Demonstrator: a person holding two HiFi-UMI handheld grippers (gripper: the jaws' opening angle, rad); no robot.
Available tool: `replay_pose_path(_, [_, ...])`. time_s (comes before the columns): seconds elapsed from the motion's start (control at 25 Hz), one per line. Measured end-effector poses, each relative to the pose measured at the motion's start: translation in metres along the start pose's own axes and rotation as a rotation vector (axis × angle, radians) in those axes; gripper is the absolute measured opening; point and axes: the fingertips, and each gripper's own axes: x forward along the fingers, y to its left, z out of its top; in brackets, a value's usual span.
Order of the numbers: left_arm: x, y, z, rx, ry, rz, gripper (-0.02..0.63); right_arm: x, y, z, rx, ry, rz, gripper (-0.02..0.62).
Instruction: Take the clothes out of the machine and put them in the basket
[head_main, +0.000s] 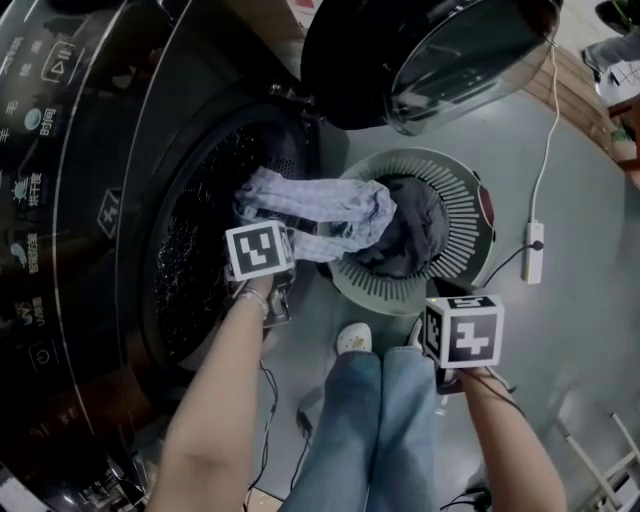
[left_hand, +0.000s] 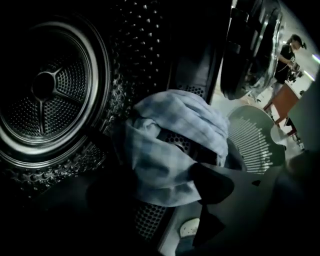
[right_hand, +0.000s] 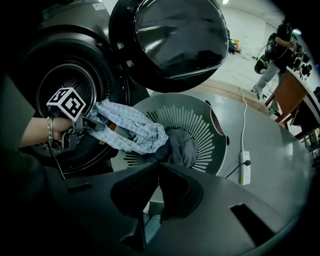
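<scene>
My pictures are all dim, and the drum (left_hand: 50, 85) is nearly black with only a few small shiny spots. Bright light shines off the door (right_hand: 175, 35) glass. Both gripper views bend and go dark at the corners.

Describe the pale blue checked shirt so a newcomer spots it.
Find the dark front-loading washing machine. The shirt stretches from its drum mouth to the round grey slatted plastic basket. Unlike the dark grey garment beside it, it is pale and checked.
</scene>
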Motion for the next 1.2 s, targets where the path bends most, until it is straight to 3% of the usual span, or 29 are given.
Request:
replay_pose_path(0.12, [-0.012, -0.008, -0.01, 0.126, 0.023, 0.076, 0.252, -0.003, 0.002, 0.003, -0.012, -0.004, 0.003, 0.005])
replay_pose_path(0.16, [-0.017, -0.018, -0.008, 0.172, -0.004, 0.077, 0.181, -0.004, 0.002, 0.004, -0.013, -0.006, 0.003, 0.005])
replay_pose_path(0.2, [-0.022, -0.028, -0.006, 0.2, -0.034, 0.074, 0.067, -0.006, 0.001, 0.005, -0.012, -0.008, 0.003, 0.005])
replay_pose_path(0.28, [-0.037, -0.043, -0.003, 0.197, -0.081, 0.061, 0.061, -0.01, -0.001, 0.007, -0.005, -0.013, 0.0, 0.005])
replay_pose_path(0.48, [-0.072, -0.076, 0.003, 0.102, -0.151, -0.028, 0.06, -0.02, -0.009, 0.012, 0.006, -0.031, -0.011, 0.005])
replay_pose_path(0.68, [-0.104, -0.12, 0.014, 0.12, -0.218, -0.155, 0.06, -0.033, -0.018, 0.009, 0.033, -0.045, -0.025, 0.005])
replay_pose_path(1.2, [-0.184, -0.245, 0.031, 0.259, -0.345, -0.67, 0.06, -0.058, -0.053, -0.007, 0.117, -0.066, -0.059, 0.005])
